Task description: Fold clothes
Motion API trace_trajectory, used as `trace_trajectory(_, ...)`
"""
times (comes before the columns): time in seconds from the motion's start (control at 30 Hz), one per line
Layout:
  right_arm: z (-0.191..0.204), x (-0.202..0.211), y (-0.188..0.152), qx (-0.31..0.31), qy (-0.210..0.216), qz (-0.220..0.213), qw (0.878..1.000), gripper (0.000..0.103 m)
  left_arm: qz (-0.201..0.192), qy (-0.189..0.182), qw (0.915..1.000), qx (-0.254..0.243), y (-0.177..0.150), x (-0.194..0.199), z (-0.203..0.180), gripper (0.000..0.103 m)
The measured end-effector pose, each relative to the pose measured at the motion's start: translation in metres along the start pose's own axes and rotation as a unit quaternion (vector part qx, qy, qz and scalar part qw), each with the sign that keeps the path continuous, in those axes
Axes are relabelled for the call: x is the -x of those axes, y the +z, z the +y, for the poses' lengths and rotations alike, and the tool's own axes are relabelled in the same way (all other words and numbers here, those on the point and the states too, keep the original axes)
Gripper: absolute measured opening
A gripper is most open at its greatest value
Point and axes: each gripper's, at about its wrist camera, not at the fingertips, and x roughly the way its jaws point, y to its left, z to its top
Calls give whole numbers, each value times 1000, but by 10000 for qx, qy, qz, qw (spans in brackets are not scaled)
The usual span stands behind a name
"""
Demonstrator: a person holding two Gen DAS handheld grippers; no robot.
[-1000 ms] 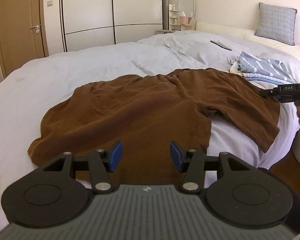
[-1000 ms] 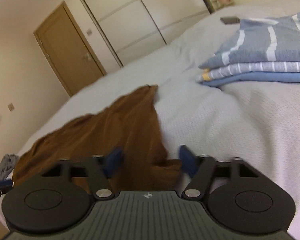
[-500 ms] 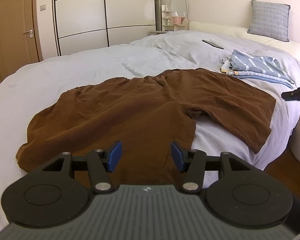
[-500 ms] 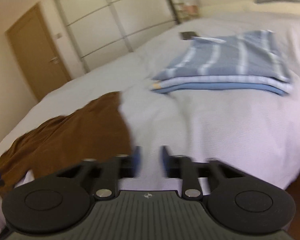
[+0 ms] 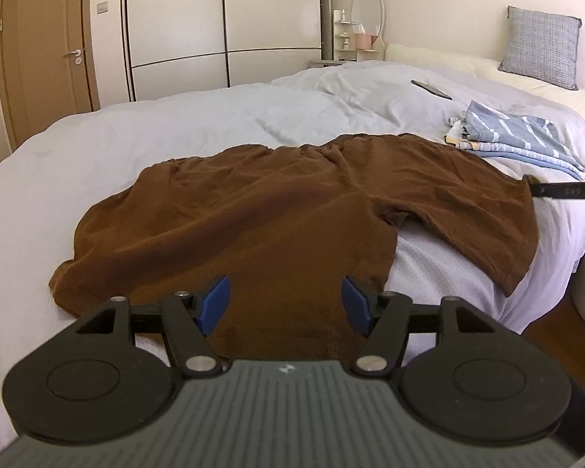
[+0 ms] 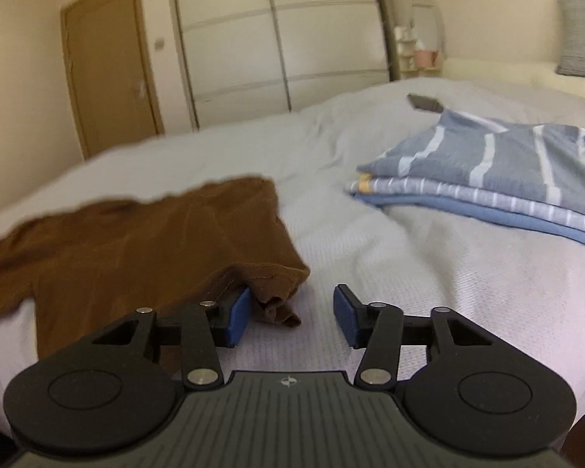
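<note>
- The bed (image 5: 175, 132), under a pale cover, holds everything here.
- The brown shorts (image 5: 277, 210) lie spread open on the near half of the bed. Their long axis, along the waistband, runs left to right across the left wrist view; the two legs point toward the near edge.
- A stack of folded blue striped clothes (image 6: 499, 171) sits on the bed to the right of the shorts, close to them but apart. A dark flat object, too small to name, lies beyond it.
- The left gripper (image 5: 284, 304) hangs over the hem of the nearer leg. Its blue pads are wide apart and nothing sits between them; the cloth lies below and ahead of the fingertips.
- The right gripper (image 6: 290, 314) is at the outer corner of the other leg, and this is the relation the coming move turns on. A bunched corner of brown cloth rests against the left pad and reaches partway into the gap, while the right pad stands clear of it. The fingers are apart, not clamped.
- As a judgement, the right gripper is the nearer to a hold, since the corner already lies between its fingers. A fold of this leg would carry it leftward, across the long axis, toward the left gripper's side.
- Whether that corner is about to be taken or has just been let go, the pictures do not settle.
</note>
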Motion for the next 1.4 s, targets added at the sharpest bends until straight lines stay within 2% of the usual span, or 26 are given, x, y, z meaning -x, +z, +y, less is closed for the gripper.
trace_trajectory(0.1,9,0,-1,444,-29,122,9989,38,-40,-13,10000,-32,0,-1,-1,62)
trace_trajectory(0.23,8,-6,-3,542,-42,176,9984,36,1,-66,10000,25,-3,-5,-2,62)
trace_trajectory(0.27,7,-6,-4,541,-57,152,9984,20,-4,-75,10000,26,-3,-5,-2,62)
trace_trajectory(0.3,5,-3,-3,482,-159,77,9987,8,-10,-83,10000,28,-3,-5,-3,62)
trace_trajectory(0.33,2,3,-1,367,-358,-23,9987,3,-33,-74,10000,23,-3,-3,-2,62)
trace_trajectory(0.4,-4,18,3,143,-768,-301,9965,2,-81,-56,10000,15,-3,-1,-2,63)
trace_trajectory(0.5,-13,39,4,-42,-1355,-427,9899,1,-110,-30,9999,81,-3,1,1,64)
trace_trajectory(0.6,-22,49,0,-278,-1352,-344,9898,5,-63,-50,9998,156,-5,-2,4,64)
trace_trajectory(0.63,-22,51,-2,-358,-1240,-317,9911,12,-60,-60,9998,162,-6,-1,4,64)
trace_trajectory(0.7,-17,54,-8,-545,-939,-272,9937,20,-66,-94,9998,159,-6,-1,3,64)
trace_trajectory(0.77,-10,54,-16,-873,-556,-215,9944,37,-85,-111,9998,132,-6,0,1,64)
trace_trajectory(0.83,0,51,-24,-1242,-59,-148,9921,43,-119,-110,9998,107,-6,3,0,65)
trace_trajectory(1.03,48,45,-45,-1719,1241,386,9765,47,-172,-60,9998,115,-8,10,3,66)
trace_trajectory(1.17,71,33,-57,-2116,1670,794,9597,50,-188,-49,9997,155,-11,12,5,66)
trace_trajectory(1.23,78,29,-63,-2422,1862,825,9486,50,-212,-55,9996,172,-12,14,6,66)
trace_trajectory(1.3,79,25,-63,-2723,2009,799,9376,48,-242,-53,9995,173,-13,17,7,66)
trace_trajectory(1.37,77,24,-59,-2865,2148,832,9300,5,-273,-51,9995,175,-14,20,8,66)
trace_trajectory(1.4,76,24,-57,-2935,2217,848,9260,5,-288,-50,9994,175,-15,21,9,66)
